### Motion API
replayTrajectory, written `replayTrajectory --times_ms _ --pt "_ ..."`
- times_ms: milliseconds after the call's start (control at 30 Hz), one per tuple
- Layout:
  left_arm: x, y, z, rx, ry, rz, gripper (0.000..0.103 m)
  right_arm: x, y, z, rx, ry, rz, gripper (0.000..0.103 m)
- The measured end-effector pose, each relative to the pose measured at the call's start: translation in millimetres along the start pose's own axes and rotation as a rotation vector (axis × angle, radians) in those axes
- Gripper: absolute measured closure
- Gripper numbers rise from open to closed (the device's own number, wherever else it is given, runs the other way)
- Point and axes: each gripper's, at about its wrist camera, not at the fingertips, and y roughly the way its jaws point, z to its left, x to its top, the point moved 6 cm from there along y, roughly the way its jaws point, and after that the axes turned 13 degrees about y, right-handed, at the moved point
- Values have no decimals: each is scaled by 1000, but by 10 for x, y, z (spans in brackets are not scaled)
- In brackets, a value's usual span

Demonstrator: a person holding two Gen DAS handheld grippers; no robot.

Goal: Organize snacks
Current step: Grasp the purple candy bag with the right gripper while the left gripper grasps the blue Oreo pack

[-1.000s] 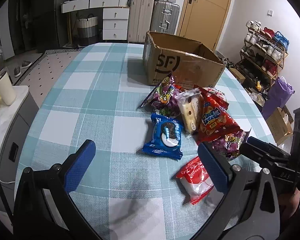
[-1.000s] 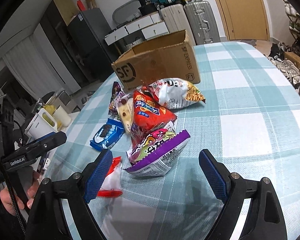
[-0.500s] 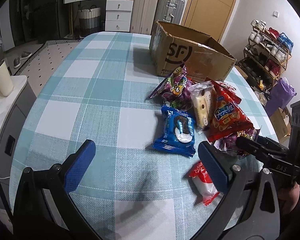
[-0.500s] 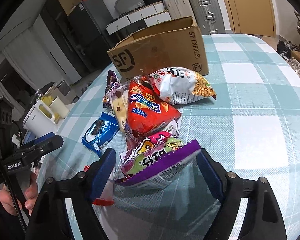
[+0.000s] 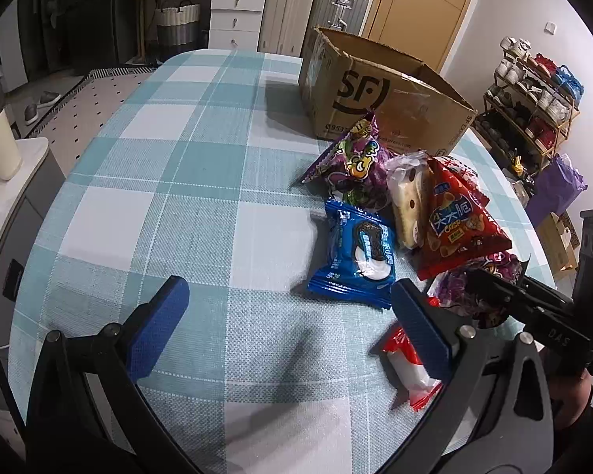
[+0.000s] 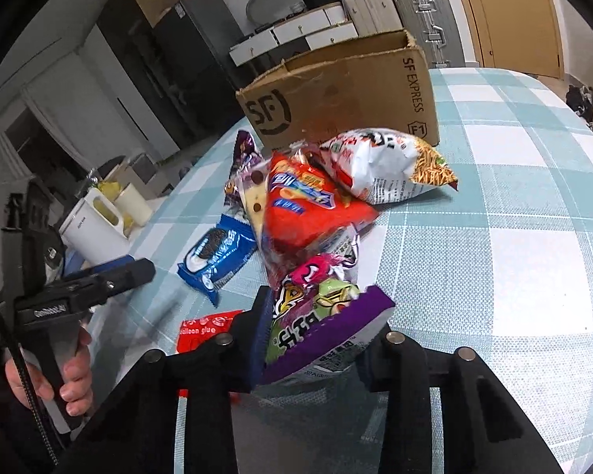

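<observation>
Closing since a second ago, right gripper point(image 6: 320, 339) pinches the crinkly purple snack bag point(image 6: 324, 328); left gripper point(image 5: 292, 335) gapes empty. Corrugated cardboard box point(image 6: 344, 94) reads "SF EXPRESS".

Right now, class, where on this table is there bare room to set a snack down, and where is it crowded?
Bare checked cloth lies left of the blue cookie pack, out to the table's edge, and right of the white noodle bag. It is crowded from the cardboard box down to the purple bag, where the right claw is closing.
</observation>
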Motion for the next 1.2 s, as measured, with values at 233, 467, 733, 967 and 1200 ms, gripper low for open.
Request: replayTrajectory --times_ms 233,467,733,967,1200 --pt "4 11 -8 1 4 4 1 -12 -60 -14 13 20 -5 68" --pt "31 35 -48 -2 18 14 1 -28 -179 -94 23 49 -20 68" --pt "78 141 -144 -13 52 36 1 -55 -360 -181 31 58 -55 68" --pt "139 347 -213 -14 73 69 1 -33 -488 -300 21 73 -86 68" --pt "193 555 -305 -18 99 102 1 -22 -534 -358 12 76 -89 68"
